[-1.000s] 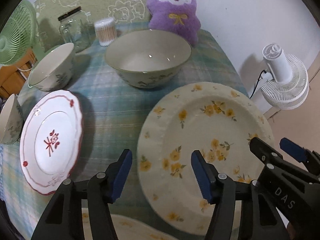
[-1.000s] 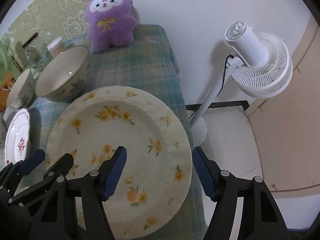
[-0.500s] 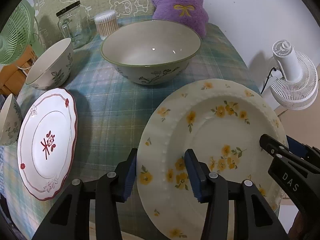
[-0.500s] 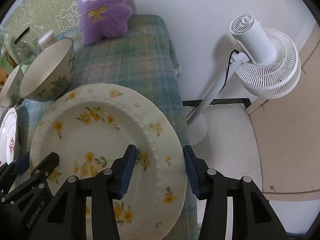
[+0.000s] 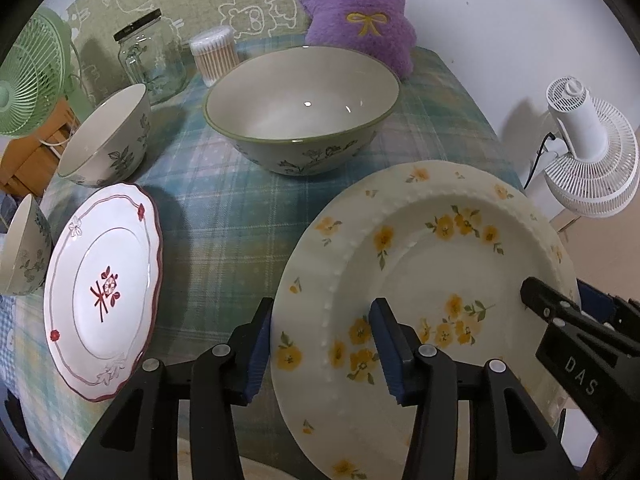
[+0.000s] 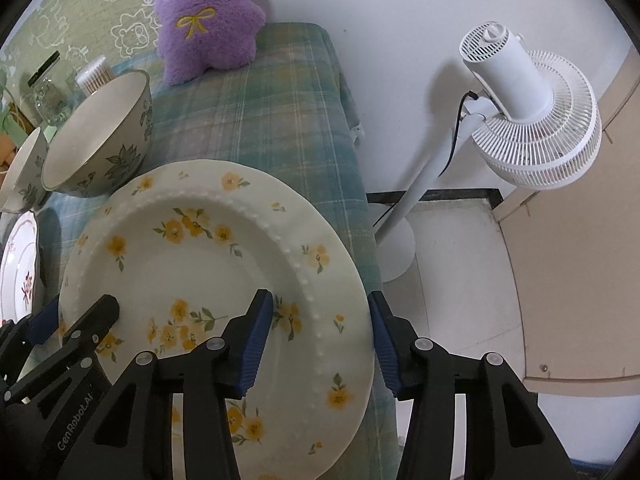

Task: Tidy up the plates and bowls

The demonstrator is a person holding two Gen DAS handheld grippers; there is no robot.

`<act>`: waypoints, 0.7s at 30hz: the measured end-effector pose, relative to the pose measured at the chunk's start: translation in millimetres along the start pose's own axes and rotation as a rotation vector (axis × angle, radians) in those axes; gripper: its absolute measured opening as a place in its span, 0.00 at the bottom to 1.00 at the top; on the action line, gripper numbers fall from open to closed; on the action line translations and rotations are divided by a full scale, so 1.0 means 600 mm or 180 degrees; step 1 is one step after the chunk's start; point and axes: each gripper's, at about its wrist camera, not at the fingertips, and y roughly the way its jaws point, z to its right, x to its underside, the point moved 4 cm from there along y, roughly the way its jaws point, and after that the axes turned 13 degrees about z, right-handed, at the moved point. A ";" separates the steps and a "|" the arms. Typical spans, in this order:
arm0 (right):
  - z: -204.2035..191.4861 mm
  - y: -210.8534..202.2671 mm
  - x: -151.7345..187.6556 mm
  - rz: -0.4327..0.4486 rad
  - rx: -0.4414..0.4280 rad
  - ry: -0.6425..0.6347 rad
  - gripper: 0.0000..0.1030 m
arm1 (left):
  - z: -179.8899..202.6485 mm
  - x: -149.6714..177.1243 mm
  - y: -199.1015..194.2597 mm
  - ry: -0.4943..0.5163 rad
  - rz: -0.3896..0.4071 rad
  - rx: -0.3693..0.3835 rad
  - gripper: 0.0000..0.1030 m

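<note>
Both sets of jaws pinch opposite rims of the yellow-flowered plate (image 5: 432,280), left gripper (image 5: 320,344) and right gripper (image 6: 316,336) having just closed onto it.

Judging by how things lie, sorting has barely begun: the plate hangs tilted at the worktop (image 5: 224,208) near edge; beyond it, the red-trimmed plate (image 5: 102,292), two small bowls and the large bowl (image 5: 302,108) stand apart, unstacked.
</note>
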 end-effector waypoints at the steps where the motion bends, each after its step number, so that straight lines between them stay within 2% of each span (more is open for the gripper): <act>1: -0.001 -0.003 0.001 0.0003 0.0011 0.0011 0.51 | 0.000 -0.002 -0.002 0.0010 0.0010 -0.0003 0.47; 13: -0.020 -0.054 -0.005 0.0106 0.0033 0.0009 0.51 | -0.024 -0.013 -0.046 -0.0062 0.0108 0.0039 0.47; 21: -0.056 -0.101 0.016 0.0171 0.0029 0.0017 0.51 | -0.064 0.005 -0.085 -0.0074 0.0167 0.0046 0.47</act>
